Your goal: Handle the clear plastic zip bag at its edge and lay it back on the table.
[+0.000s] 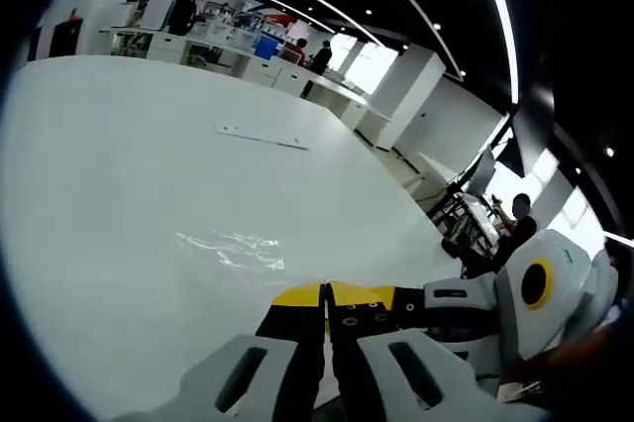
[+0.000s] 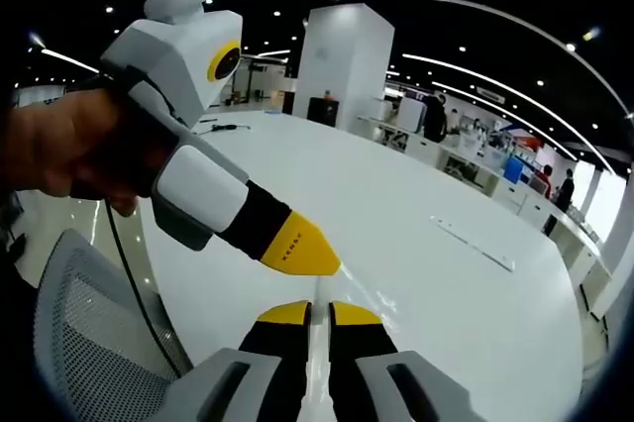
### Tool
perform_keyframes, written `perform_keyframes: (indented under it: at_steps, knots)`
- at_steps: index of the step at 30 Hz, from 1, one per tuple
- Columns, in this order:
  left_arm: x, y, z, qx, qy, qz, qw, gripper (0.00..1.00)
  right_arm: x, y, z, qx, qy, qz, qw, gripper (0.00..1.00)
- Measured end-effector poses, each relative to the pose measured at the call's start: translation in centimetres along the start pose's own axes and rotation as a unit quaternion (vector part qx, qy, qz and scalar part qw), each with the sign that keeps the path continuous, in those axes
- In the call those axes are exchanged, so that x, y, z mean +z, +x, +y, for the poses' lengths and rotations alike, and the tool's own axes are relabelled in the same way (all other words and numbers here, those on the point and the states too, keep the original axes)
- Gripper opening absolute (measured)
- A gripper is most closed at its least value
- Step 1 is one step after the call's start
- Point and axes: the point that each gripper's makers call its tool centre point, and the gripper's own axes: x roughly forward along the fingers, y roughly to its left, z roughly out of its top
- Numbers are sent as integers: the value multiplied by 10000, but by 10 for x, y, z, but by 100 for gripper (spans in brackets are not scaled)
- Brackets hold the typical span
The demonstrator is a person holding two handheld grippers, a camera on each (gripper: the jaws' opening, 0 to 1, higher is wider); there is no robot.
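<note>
The white surface (image 1: 149,164) spreads wide ahead of both pairs of jaws, and across the room beyond it stand desks with people at them. In the right gripper view a grey mesh chair (image 2: 74,343) sits low and left of the jaws, off the surface's edge. The left gripper (image 2: 297,249) comes in from the left of that view, held by a hand (image 2: 59,159), its yellow tips pressed together and reaching down to just ahead of the right gripper (image 2: 319,315). The right gripper's jaws are closed on the edge of the clear plastic zip bag (image 1: 233,249), a thin clear strip running up between them. In the left gripper view the bag lies crumpled on the surface just ahead and left of the closed jaws, with the right gripper lying alongside on the right. Farther ahead lies a long thin strip (image 1: 263,138)
</note>
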Motion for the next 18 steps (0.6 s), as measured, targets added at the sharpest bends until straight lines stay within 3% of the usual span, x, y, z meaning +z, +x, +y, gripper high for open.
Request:
perform_keyframes:
  at_steps: [6, 12, 15, 18]
  knots:
    - [-5, 2, 1, 20, 182, 147, 9997, 0, -3, -1, 2, 63, -53, 100, 9999, 0]
    - [-7, 1, -1, -66, 672, 249, 9974, 0, -5, -1, 4, 143, -73, 175, 9997, 0]
    - [-8, -2, -3, -130, 1330, 280, 9906, 0, -6, -1, 5, 200, -148, 231, 9994, 0]
    - [-7, -4, -3, -181, 1693, 302, 9849, 2, -9, -1, 7, 269, -210, 302, 9990, 0]
